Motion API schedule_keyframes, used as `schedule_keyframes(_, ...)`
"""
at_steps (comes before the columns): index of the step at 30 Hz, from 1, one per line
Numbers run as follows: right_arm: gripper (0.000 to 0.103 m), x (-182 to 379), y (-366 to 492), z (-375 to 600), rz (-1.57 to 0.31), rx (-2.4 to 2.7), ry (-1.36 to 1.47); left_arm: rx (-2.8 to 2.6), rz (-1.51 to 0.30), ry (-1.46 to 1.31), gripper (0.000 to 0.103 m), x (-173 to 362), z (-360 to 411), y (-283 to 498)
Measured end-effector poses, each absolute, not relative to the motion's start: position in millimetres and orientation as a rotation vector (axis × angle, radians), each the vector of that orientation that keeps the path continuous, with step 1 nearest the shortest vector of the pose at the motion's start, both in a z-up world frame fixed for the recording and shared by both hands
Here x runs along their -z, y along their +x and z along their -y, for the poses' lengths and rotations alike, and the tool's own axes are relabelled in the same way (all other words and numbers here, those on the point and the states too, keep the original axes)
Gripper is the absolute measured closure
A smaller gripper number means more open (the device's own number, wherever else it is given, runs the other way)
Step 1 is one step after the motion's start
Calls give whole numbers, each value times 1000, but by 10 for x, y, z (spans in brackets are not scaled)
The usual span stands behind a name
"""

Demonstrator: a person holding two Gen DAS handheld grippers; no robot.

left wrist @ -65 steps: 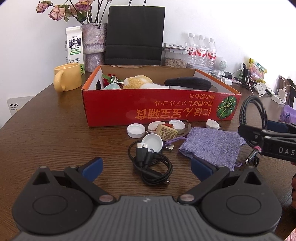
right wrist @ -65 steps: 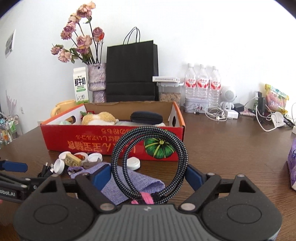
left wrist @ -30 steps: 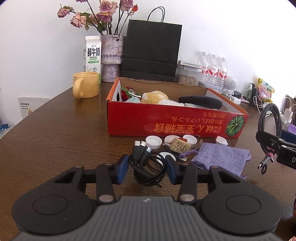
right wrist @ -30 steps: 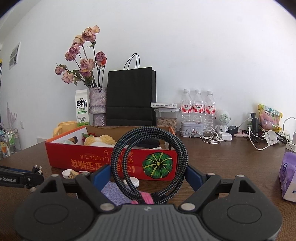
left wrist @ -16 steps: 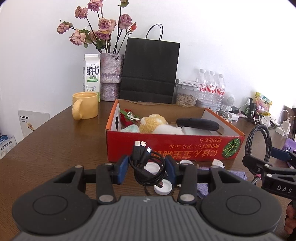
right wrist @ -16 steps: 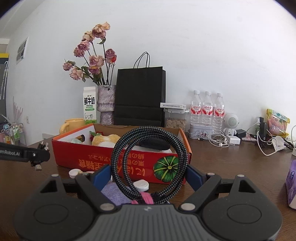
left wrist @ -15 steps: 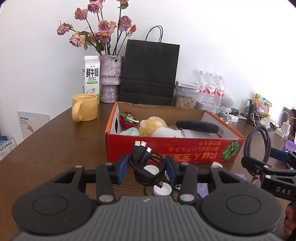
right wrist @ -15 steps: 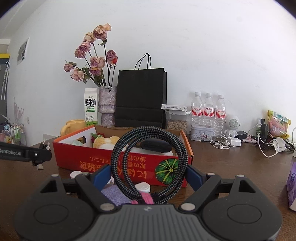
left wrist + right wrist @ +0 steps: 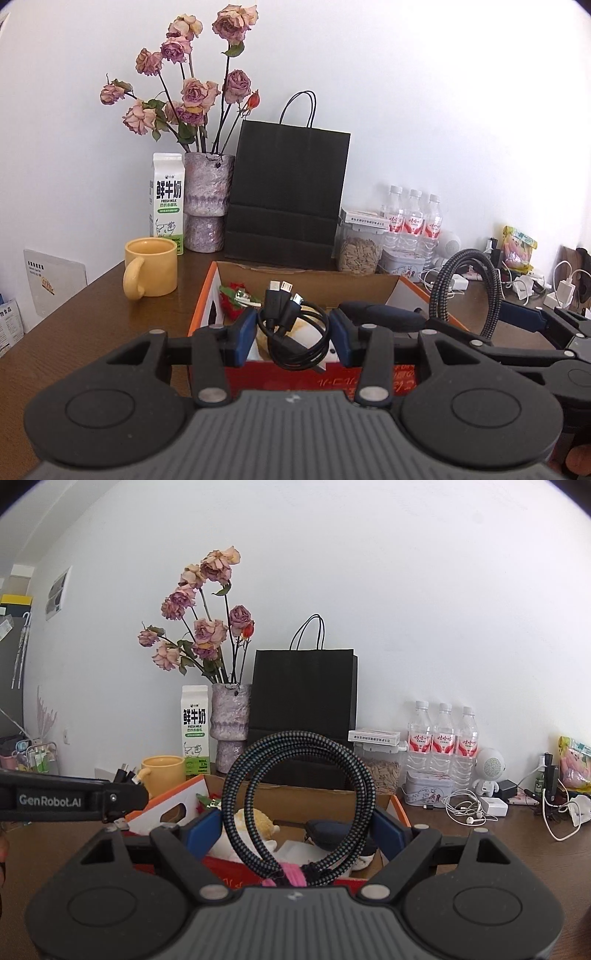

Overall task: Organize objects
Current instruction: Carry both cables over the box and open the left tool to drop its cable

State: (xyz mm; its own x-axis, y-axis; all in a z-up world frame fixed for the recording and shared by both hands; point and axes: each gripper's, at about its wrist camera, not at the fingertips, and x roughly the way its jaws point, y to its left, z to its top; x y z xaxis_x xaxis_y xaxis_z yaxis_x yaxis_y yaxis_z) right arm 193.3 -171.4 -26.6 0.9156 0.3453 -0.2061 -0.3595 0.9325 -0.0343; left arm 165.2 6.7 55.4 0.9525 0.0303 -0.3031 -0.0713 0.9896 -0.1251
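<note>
My left gripper (image 9: pixel 293 332) is shut on a coiled black USB cable (image 9: pixel 295 341), its plugs sticking up, held over the near left part of the red cardboard box (image 9: pixel 201 314). A coil of braided cable (image 9: pixel 295 805) with a pink tie stands upright between the blue pads of my right gripper (image 9: pixel 295 829), which is shut on it over the box (image 9: pixel 295 797). In the left wrist view the braided coil (image 9: pixel 467 284) and right gripper (image 9: pixel 517 317) sit to the right. Inside the box lie a plush toy (image 9: pixel 255 823) and a dark case (image 9: pixel 328 830).
Behind the box stand a yellow mug (image 9: pixel 151 271), a milk carton (image 9: pixel 166 201), a vase of dried roses (image 9: pixel 208 201), a black paper bag (image 9: pixel 288 192), a seed jar (image 9: pixel 360 243) and water bottles (image 9: pixel 441 736). Chargers and white cables (image 9: pixel 469 806) clutter the back right.
Both grippers have risen and moved forward, from above the table in front of the box to over its near edge, each still holding its cable. The items on the table have dropped out of view.
</note>
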Motion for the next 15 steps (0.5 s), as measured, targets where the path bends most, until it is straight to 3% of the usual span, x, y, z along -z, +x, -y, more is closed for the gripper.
schedule_keyframes(15, 17, 152, 2820, 1254, -289, -367, -63, -54, -291, -138, 59, -672, -98, 2410)
